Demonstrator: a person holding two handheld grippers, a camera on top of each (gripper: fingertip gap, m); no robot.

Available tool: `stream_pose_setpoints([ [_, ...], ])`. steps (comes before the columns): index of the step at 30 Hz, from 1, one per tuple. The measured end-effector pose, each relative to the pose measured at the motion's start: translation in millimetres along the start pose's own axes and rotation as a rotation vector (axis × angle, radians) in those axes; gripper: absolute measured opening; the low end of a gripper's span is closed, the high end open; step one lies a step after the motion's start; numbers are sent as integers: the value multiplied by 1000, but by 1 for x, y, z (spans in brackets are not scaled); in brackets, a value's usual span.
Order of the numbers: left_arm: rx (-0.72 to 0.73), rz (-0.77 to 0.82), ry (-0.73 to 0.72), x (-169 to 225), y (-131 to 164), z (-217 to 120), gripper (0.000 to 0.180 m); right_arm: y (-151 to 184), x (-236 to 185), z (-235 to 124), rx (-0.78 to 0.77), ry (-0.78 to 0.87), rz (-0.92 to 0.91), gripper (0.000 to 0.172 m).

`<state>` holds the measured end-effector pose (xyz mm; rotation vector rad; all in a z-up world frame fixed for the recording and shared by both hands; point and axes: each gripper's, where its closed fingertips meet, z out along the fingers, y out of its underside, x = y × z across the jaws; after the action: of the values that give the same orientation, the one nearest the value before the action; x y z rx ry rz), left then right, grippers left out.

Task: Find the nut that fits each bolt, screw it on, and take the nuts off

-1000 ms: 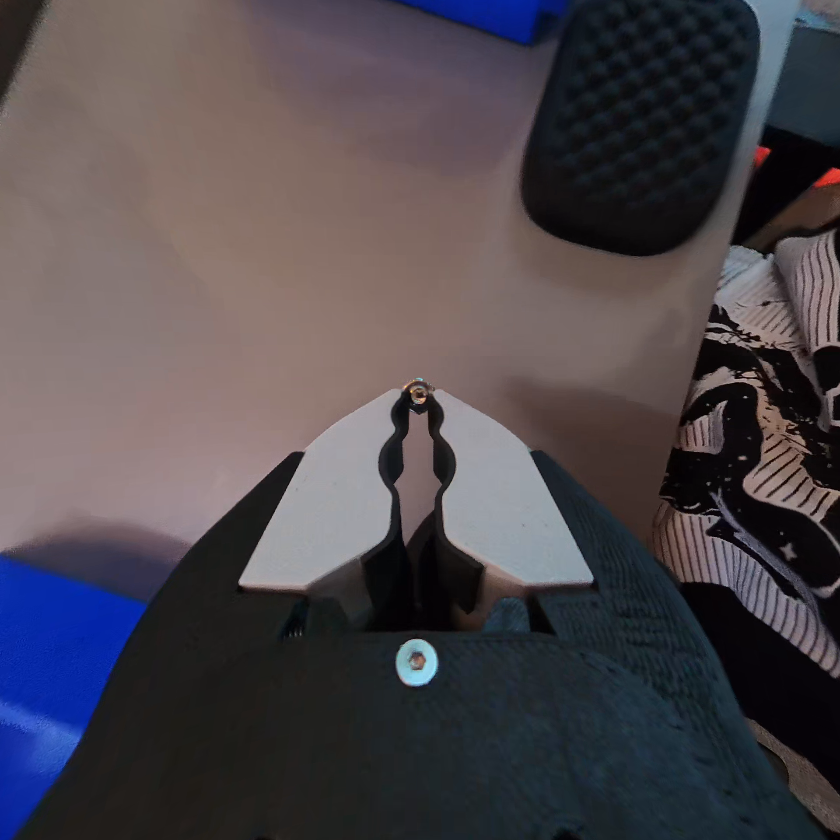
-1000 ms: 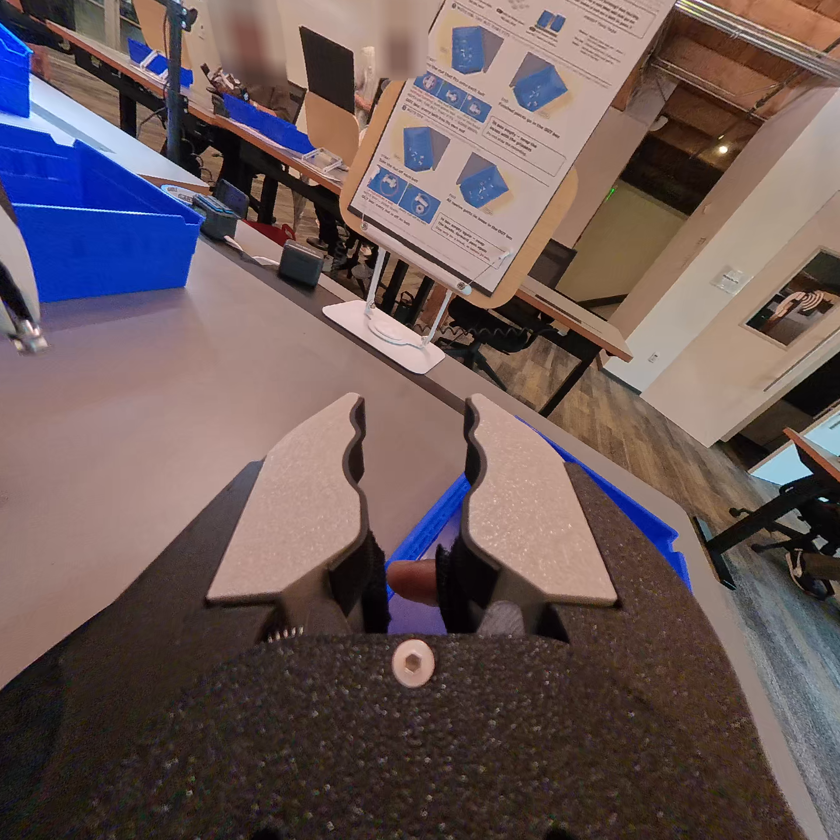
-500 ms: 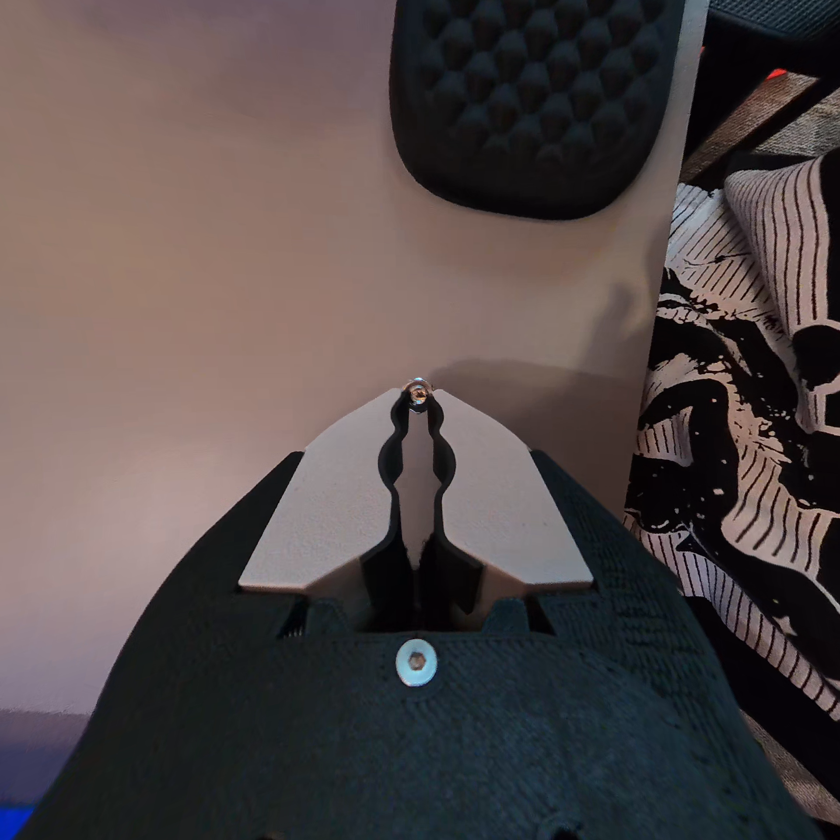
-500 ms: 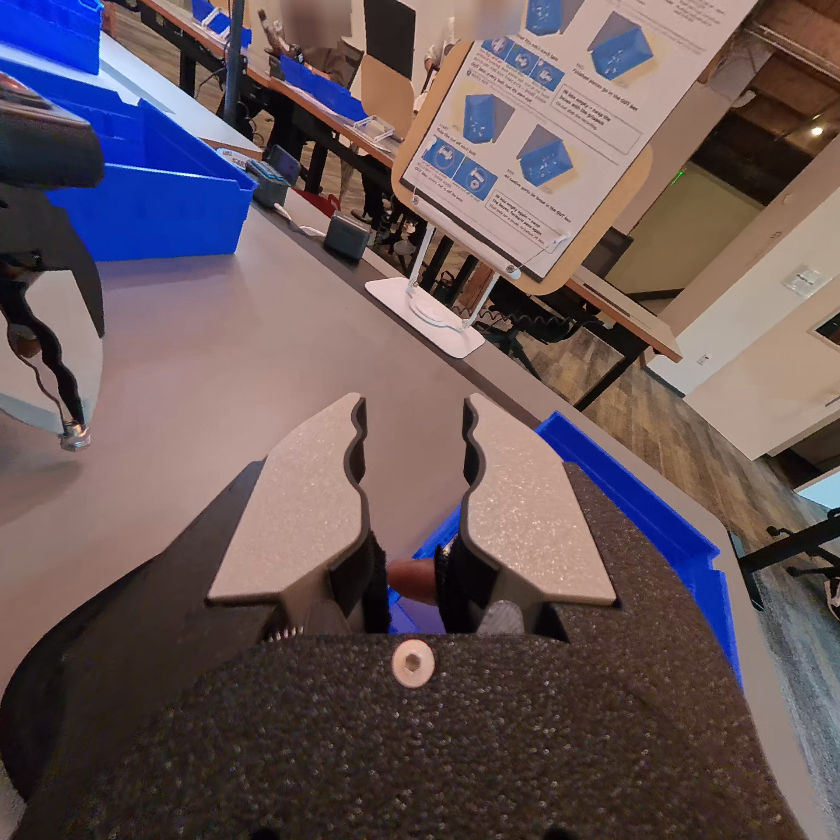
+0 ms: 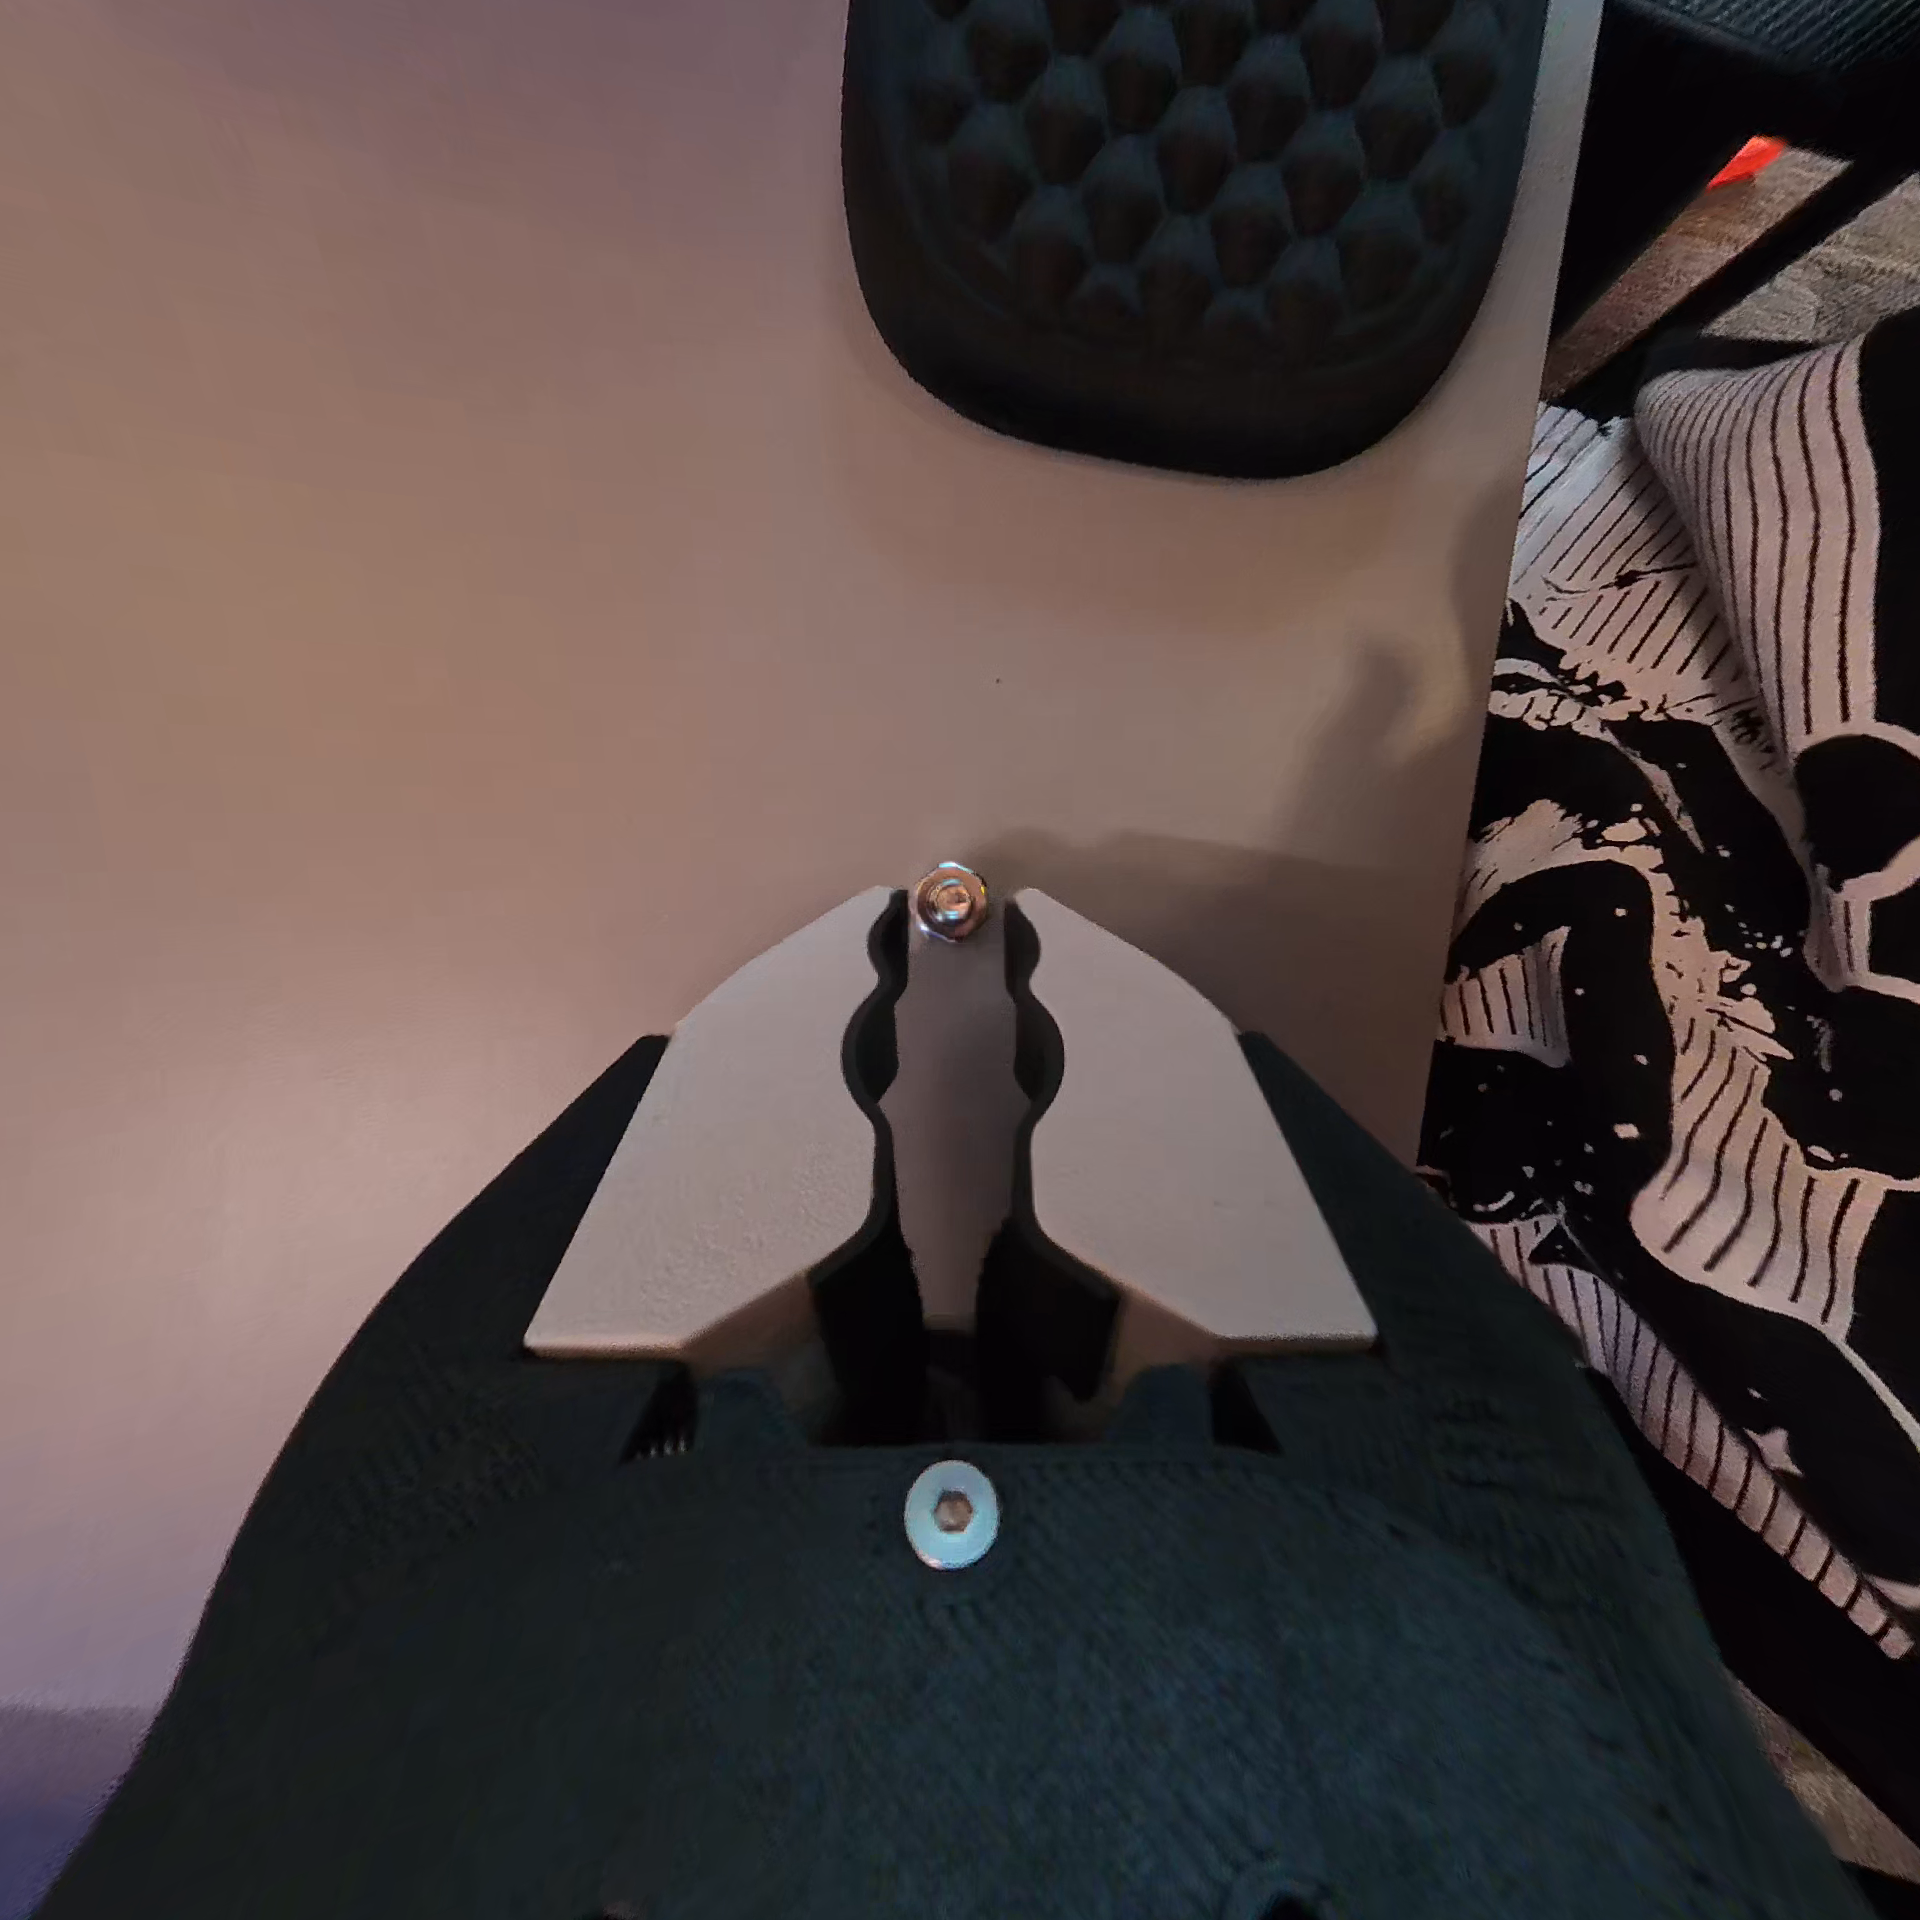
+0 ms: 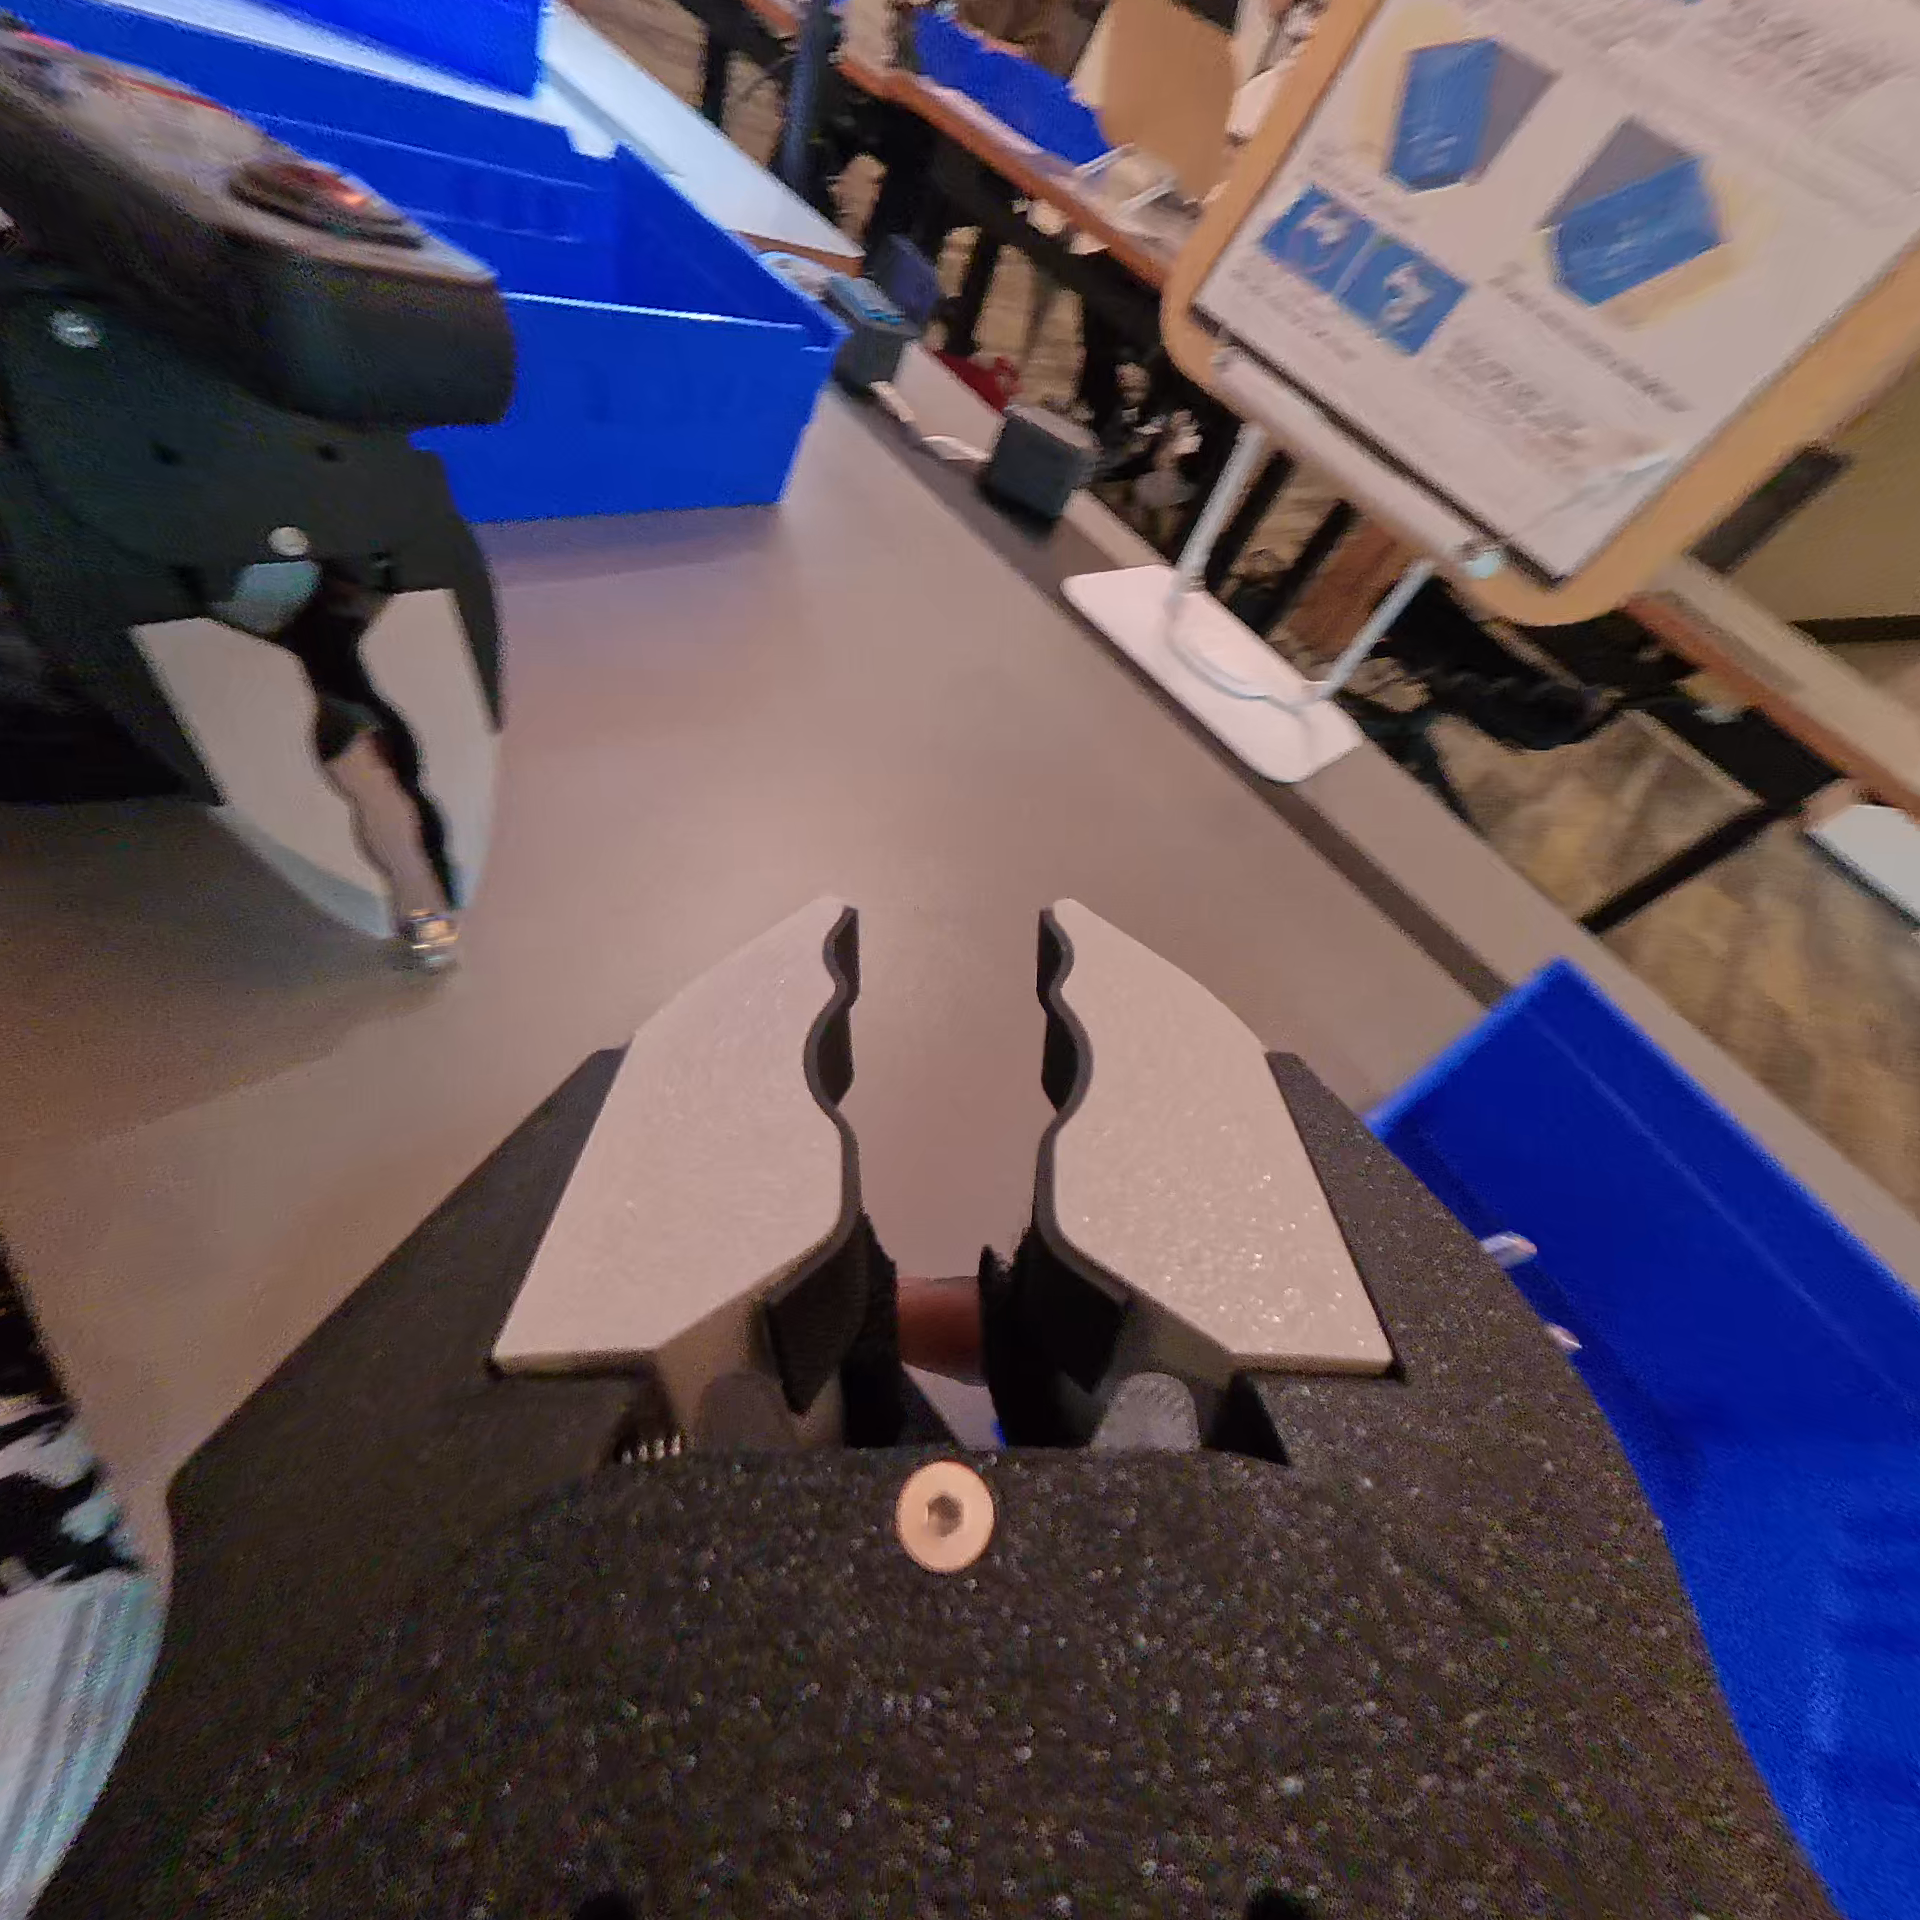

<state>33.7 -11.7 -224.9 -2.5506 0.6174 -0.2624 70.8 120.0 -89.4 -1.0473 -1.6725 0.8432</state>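
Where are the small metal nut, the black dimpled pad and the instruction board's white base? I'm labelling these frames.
small metal nut [image 5: 948,902]: left wrist view, its shiny top face.
black dimpled pad [image 5: 1184,208]: left wrist view, its textured middle.
white base [image 6: 1216,675]: right wrist view, its flat plate.

The black dimpled pad [image 5: 1195,208] is cut off by the top edge.

Left hand-held gripper [image 5: 948,906] points steeply down, jaws slightly parted. Right hand-held gripper [image 6: 948,925] angled forward, jaws wide, bare.
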Motion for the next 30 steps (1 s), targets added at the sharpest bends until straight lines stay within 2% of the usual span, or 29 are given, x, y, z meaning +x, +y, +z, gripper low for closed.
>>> stream_pose_setpoints([
  [4, 176, -47, -30, -2, -10, -18, 32, 1, -51, 19, -10, -298, 71, 24],
  [7, 523, -73, -161, -12, -32, -51, 42, 8, -90, 34, -53, -486, 94, 20],
  [10, 912, -152, -273, -17, -42, -95, 44, 21, -116, 52, -121, -576, 70, 18],
  [12, 1028, -182, -315, -17, -36, -110, 44, 27, -128, 62, -157, -610, 53, 17],
  [19, 1167, -179, -378, -11, -27, -128, 45, 41, -156, 83, -249, -675, -34, 14],
  [30, 1085, -130, -375, -8, -24, -115, 46, 55, -163, 93, -313, -682, -59, 8],
])
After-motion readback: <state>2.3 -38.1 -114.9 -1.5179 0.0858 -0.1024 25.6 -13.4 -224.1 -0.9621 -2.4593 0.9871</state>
